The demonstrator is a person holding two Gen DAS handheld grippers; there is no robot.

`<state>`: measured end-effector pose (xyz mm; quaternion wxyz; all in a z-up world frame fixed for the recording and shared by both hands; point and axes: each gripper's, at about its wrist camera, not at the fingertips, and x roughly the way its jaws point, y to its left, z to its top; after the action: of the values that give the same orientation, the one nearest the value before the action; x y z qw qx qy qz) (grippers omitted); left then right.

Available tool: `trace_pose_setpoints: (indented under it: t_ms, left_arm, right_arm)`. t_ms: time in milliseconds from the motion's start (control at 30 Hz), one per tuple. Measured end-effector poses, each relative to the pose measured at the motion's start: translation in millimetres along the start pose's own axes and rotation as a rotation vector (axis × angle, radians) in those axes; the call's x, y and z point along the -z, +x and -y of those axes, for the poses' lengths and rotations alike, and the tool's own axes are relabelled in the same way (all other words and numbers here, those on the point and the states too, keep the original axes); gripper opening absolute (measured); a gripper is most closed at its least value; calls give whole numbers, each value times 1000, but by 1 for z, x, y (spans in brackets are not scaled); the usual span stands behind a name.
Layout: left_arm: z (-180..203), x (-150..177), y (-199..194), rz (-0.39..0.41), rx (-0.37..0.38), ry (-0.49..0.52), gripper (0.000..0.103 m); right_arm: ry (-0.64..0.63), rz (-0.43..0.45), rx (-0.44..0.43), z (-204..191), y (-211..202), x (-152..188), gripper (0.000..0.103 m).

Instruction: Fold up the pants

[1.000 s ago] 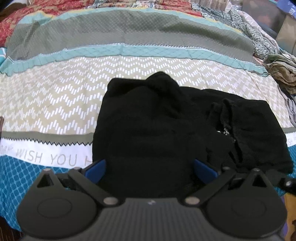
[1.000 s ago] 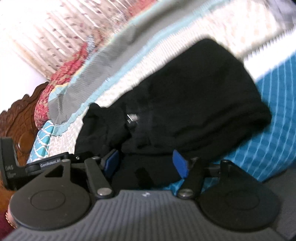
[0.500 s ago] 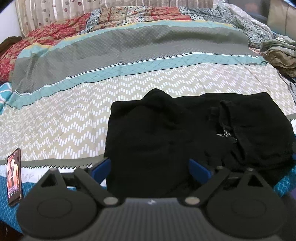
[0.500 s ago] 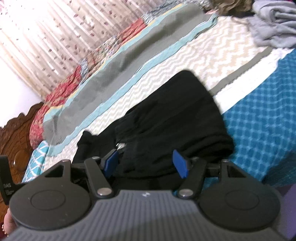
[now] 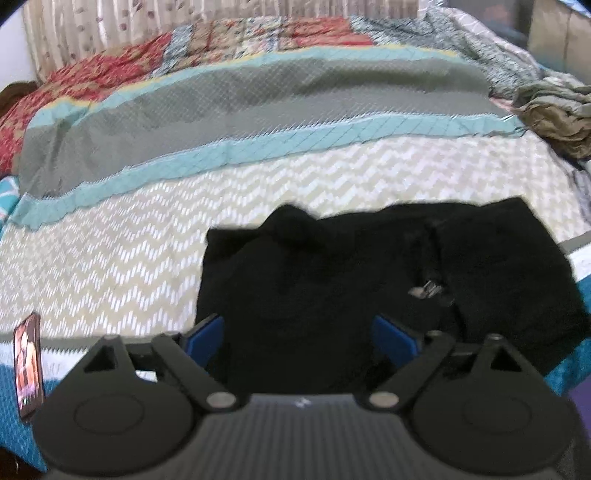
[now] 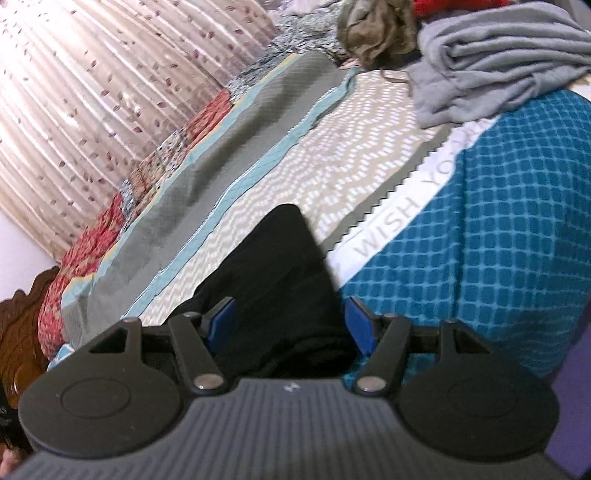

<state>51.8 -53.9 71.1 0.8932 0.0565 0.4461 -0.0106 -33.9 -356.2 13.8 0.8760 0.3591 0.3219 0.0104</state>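
Observation:
The black pants (image 5: 369, 273) lie folded in a compact bundle on the patterned bedspread (image 5: 147, 236), near its front edge. A metal zipper pull (image 5: 424, 290) shows on the right half. My left gripper (image 5: 299, 338) is open and empty, held back above the near edge of the bundle. In the right wrist view the pants (image 6: 273, 280) run away from the camera. My right gripper (image 6: 291, 328) is open and empty, held above their near end, tilted.
A phone (image 5: 27, 369) lies at the bed's front left. A heap of olive clothes (image 5: 554, 114) sits at the right. Grey folded cloth (image 6: 491, 62) and a brown garment (image 6: 380, 33) lie beyond the pants. A carved wooden headboard (image 6: 18, 332) and curtain (image 6: 92, 92) stand behind.
Both grippers have pulled back and up from the pants, jaws still open. The right wrist view has swung right, so more blue bedspread and the grey cloth show.

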Motion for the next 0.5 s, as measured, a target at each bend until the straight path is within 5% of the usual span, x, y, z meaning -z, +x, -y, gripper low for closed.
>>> trace_pose_setpoints:
  t_ms: [167, 500]
  left_arm:
    - [32, -32, -12, 47, 88, 89, 90]
    - [144, -96, 19, -117, 312, 183, 74]
  right_arm:
    - [23, -6, -12, 8, -2, 7, 67]
    - [-111, 10, 1, 10, 2, 15, 69]
